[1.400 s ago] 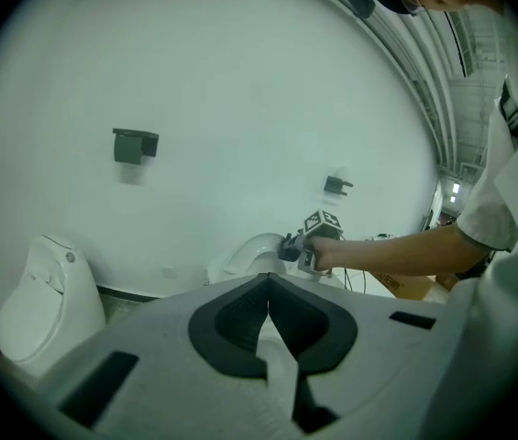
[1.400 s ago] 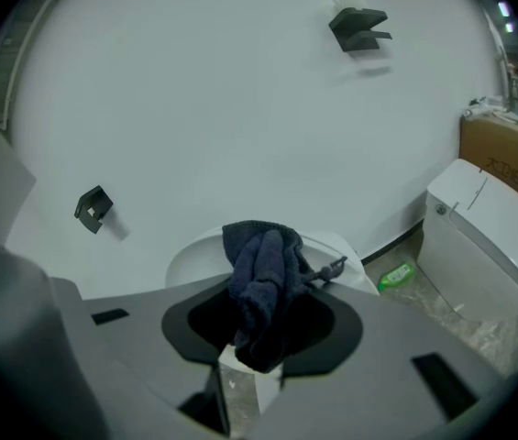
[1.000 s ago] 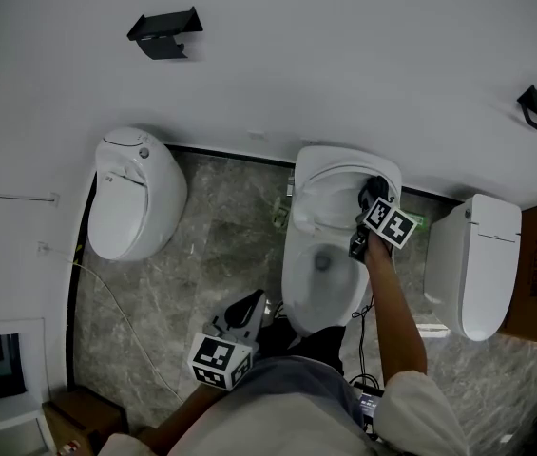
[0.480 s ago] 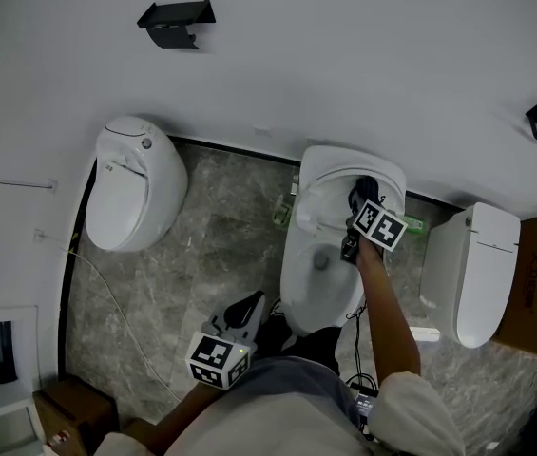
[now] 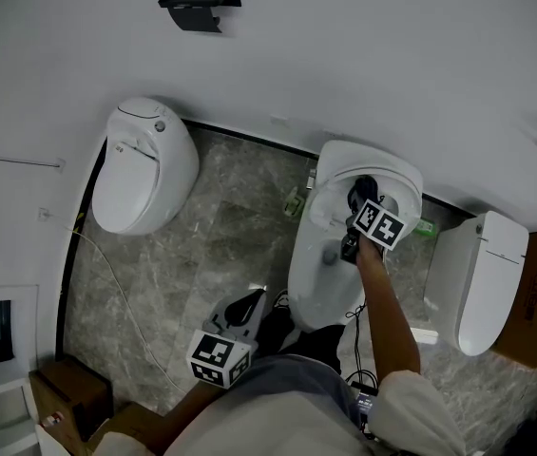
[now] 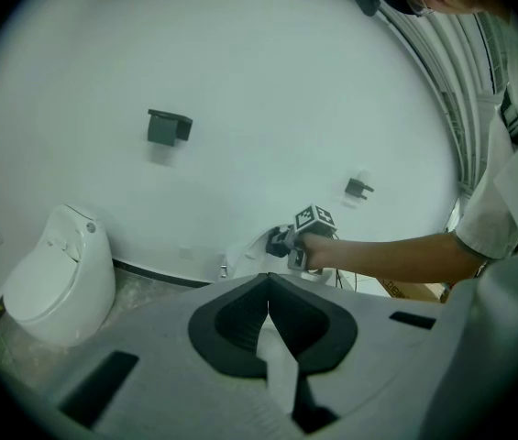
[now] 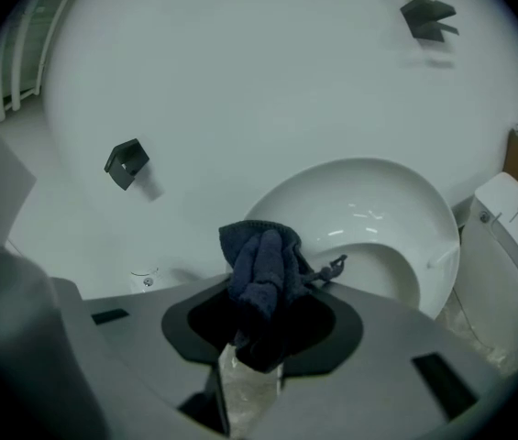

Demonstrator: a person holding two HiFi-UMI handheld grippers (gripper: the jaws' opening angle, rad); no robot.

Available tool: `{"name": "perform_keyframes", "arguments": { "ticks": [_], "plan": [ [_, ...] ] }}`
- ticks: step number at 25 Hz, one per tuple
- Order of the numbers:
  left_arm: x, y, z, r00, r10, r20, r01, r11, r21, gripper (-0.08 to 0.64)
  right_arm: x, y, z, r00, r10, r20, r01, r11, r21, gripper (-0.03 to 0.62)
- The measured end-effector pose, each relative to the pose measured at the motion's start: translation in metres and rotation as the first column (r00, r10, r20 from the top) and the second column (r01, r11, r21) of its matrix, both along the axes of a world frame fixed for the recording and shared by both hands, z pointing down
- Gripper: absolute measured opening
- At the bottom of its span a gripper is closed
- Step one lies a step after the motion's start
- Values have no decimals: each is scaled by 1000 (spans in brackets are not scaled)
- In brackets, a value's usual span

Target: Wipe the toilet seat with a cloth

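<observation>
Middle toilet [image 5: 317, 297]: you are standing at its front, with the bowl lying open. Left gripper [image 5: 247, 309]: you are holding it low beside the toilet, with its jaws pressing together on nothing. Right gripper [image 5: 361, 200]: you are reaching over the rear of the rim, the jaws pinching the dark blue cloth [image 7: 260, 269], which is bunching above them. Whether the cloth is touching the seat cannot be told.

Dim, flat, cool light; soft shadows; gripper views fisheye, dark vignetted corners.

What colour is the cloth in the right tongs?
Dark blue cloth; best seen in the right gripper view.
</observation>
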State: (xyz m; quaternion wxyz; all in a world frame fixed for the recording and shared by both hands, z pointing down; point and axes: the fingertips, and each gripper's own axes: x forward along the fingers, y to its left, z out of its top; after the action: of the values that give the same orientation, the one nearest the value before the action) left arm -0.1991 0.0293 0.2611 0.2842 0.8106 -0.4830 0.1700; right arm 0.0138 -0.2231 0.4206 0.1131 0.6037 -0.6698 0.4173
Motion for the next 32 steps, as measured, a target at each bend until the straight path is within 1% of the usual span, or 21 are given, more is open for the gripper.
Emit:
{"name": "perform_keyframes", "arguments": {
  "ticks": [9,12,17,22,26,32],
  "plan": [
    [-20,8,9,999,-51,8,51,998,-32,5,-21,6,28,1000,-7,16,8,999,-40,104],
    [-26,11,10,998,-69,14,69,997,-38,5,-23,8,35,1000,18,11,-18,999,-30,112],
    [-36,14,19,995,-97,39,99,993,-65,5,-28,16,51,996,81,39,-80,997,-22,112],
    [-43,19,22,993,-105,58,109,991,-81,5,-39,30,78,993,106,52,-102,992,-68,112],
    [-46,25,28,991,-108,76,115,988,-98,5,-50,36,103,995,85,50,-79,991,-106,112],
    [-43,36,36,991,-94,95,106,987,-123,5,-61,34,133,1000,-7,13,8,989,-148,112]
  ]
}}
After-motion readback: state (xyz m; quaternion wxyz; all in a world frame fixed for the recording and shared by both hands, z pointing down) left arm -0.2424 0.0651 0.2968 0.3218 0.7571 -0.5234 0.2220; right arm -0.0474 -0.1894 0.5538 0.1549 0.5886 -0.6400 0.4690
